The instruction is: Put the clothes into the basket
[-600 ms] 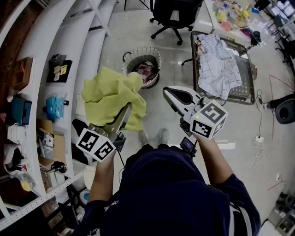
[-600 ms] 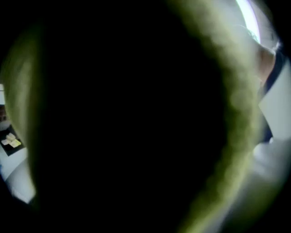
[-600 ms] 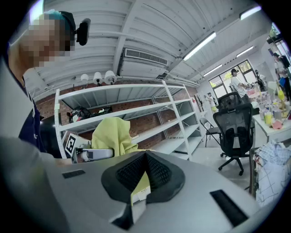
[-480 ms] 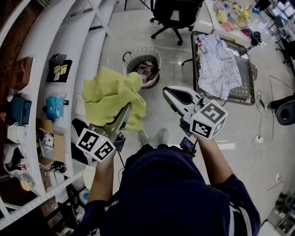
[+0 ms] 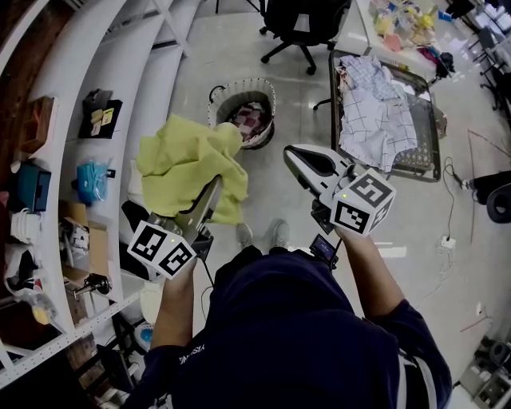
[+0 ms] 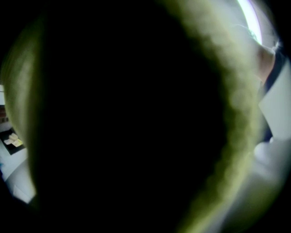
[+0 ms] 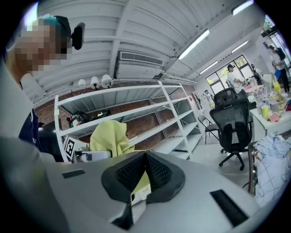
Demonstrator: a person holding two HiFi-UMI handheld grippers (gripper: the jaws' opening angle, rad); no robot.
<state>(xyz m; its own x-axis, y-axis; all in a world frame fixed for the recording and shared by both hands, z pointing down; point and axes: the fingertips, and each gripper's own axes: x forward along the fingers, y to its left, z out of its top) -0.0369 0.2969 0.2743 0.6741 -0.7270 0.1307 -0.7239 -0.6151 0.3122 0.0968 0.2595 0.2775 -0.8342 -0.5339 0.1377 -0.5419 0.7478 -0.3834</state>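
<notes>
A yellow-green cloth point(image 5: 188, 164) hangs bunched over my left gripper point(image 5: 209, 200), which is shut on it; its jaw tips are buried in the fabric. The cloth covers the left gripper view, which is dark apart from a green edge point(image 6: 236, 113). The round wicker basket point(image 5: 226, 92) stands on the floor beyond the cloth, with patterned clothes point(image 5: 251, 120) inside. My right gripper point(image 5: 297, 156) is level beside the cloth on its right, jaws shut and holding nothing. In the right gripper view its pads point(image 7: 157, 173) meet, and the cloth point(image 7: 109, 136) shows beyond them.
White shelving point(image 5: 120, 96) with boxes runs along the left. To the right, a dark table point(image 5: 435, 164) carries a heap of checked clothes point(image 5: 375, 120). A black office chair point(image 5: 307, 20) stands behind the basket. The person's shoes point(image 5: 263, 234) are on pale floor.
Almost nothing: the left gripper and its cloth have drifted slightly left in the head view. The right gripper keeps its place.
</notes>
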